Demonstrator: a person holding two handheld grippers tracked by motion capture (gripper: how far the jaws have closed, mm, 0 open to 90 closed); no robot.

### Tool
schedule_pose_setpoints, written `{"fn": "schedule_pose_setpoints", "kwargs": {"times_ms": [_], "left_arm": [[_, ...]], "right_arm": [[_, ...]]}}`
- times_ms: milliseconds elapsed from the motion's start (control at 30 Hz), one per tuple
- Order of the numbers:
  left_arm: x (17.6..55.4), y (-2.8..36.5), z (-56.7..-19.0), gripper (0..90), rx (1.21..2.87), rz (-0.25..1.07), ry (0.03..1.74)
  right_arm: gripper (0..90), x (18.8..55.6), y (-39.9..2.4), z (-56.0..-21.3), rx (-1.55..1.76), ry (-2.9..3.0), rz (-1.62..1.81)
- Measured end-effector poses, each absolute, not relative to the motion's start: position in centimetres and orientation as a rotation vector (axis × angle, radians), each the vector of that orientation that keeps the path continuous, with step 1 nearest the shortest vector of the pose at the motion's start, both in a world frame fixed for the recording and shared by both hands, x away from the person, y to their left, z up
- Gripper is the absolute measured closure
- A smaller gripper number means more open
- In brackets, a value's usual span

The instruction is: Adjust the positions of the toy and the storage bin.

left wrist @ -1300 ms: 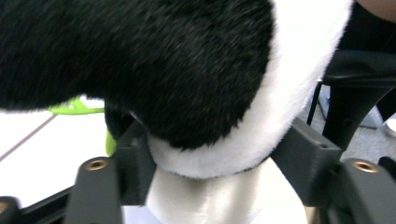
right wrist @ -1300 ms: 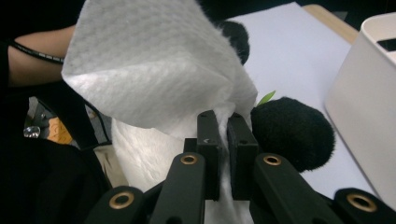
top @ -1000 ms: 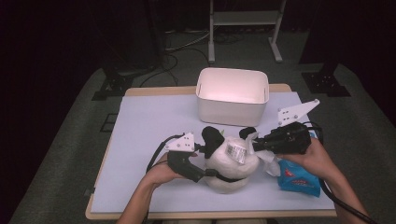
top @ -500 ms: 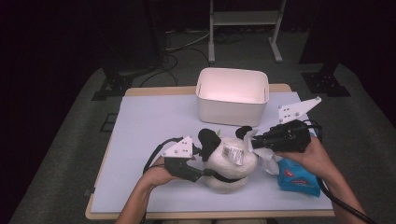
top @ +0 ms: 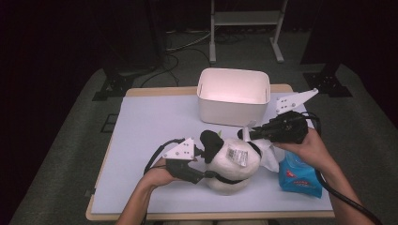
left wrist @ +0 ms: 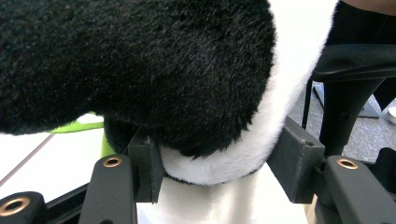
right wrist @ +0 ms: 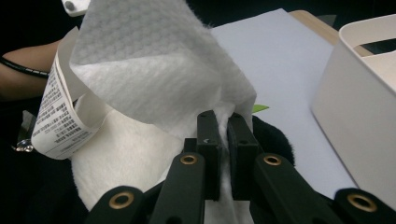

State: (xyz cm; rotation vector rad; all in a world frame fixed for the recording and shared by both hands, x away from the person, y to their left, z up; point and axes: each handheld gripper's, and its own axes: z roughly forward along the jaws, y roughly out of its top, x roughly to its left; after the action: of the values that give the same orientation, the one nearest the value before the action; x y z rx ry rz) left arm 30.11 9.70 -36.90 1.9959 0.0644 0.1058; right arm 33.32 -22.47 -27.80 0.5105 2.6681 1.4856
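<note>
Left tongs level — astride plush panda

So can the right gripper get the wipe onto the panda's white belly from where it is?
Probably yes: the right gripper holds the wipe just above the panda, which the left gripper clamps, nothing between.

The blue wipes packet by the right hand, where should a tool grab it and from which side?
Judging by its pose, grip the flat blue plastic wipes packet across its narrow width, coming straight down from above: it lies flat on the white table mat, its top exposed.
</note>
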Motion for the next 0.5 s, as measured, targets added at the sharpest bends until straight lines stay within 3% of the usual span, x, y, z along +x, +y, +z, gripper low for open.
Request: {"fn": "schedule_pose_setpoints", "kwargs": {"times_ms": [133, 267, 400, 500], "left_arm": [[30.5, 9.6, -37.1, 35.4, 1.995, 0.064, 0.123], [30.8, 9.2, -37.6, 21.4, 1.979, 0.008, 0.176], [30.6, 8.9, -37.2, 36.8, 1.959, 0.043, 0.125], [30.3, 8.9, -36.8, 43.0, 1.973, 0.072, 0.105]], "right_arm": [[85.0, 32.9, -22.4, -28.1, 0.513, 2.693, 1.472], [85.0, 32.6, -23.2, -28.6, 0.530, 2.711, 1.497], [84.9, 32.2, -23.6, -28.7, 0.514, 2.701, 1.524], [84.9, 31.9, -22.9, -28.4, 0.480, 2.707, 1.533]]}}
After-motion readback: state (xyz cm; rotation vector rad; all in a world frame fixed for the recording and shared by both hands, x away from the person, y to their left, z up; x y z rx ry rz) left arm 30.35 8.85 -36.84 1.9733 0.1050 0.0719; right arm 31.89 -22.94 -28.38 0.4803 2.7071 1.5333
